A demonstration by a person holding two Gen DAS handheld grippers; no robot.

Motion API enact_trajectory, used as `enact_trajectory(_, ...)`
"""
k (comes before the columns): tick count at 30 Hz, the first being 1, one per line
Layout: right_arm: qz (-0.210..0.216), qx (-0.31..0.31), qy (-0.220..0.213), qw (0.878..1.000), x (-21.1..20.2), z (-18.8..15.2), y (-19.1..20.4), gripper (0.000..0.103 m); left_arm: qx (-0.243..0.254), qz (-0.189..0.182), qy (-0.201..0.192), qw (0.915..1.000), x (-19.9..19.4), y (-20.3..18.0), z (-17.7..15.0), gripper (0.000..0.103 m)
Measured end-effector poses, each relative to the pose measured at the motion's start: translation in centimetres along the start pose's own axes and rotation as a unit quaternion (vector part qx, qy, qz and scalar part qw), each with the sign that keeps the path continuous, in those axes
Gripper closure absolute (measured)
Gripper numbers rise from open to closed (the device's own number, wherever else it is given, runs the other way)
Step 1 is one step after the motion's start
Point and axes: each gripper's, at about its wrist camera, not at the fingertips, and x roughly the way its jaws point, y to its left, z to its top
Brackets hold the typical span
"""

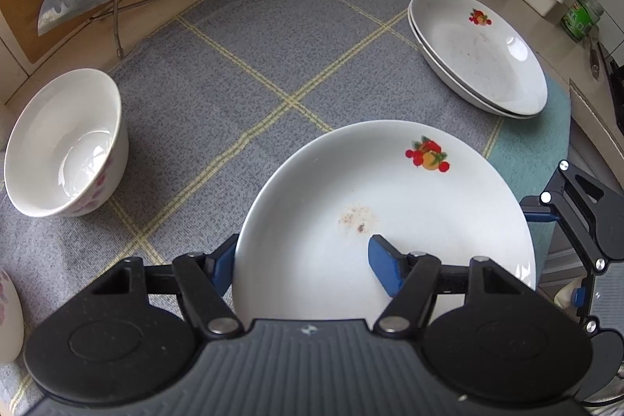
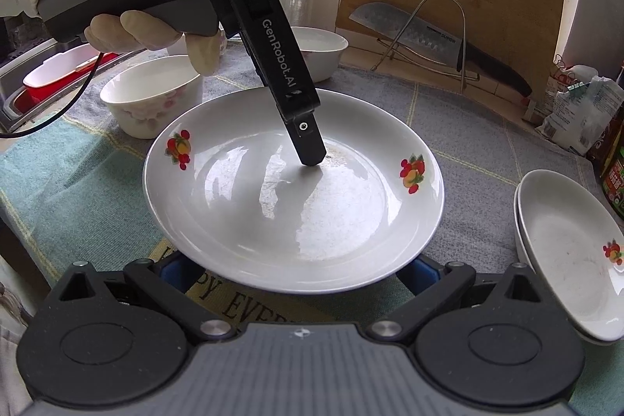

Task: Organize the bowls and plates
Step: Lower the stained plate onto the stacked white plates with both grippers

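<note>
Glazed plate [image 1: 386,221]: on the grey cloth [image 1: 253,65], near the two stacked plates [image 1: 483,53].
Left claw [image 1: 308,260]: pinching the plate's near rim.
Right claw [image 2: 288,271]: spread wide beneath the opposite edge, holding nothing.
Risk: slick rim may slip once lifted.

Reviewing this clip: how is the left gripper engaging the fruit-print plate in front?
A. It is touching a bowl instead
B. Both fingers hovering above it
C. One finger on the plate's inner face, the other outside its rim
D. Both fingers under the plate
C: on the left gripper, one blue finger lies on the fruit-print plate, the other sits outside its rim.
</note>
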Motion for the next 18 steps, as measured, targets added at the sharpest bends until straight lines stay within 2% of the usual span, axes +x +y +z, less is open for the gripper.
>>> enact_trajectory(18, 0.005, -0.013, -0.014, 1.000, -2.5, 0.4, -4.2, 0.000, 0.000, 0.017, -0.027, 0.9995, -1.1, -2.8, 3.2, 0.034)
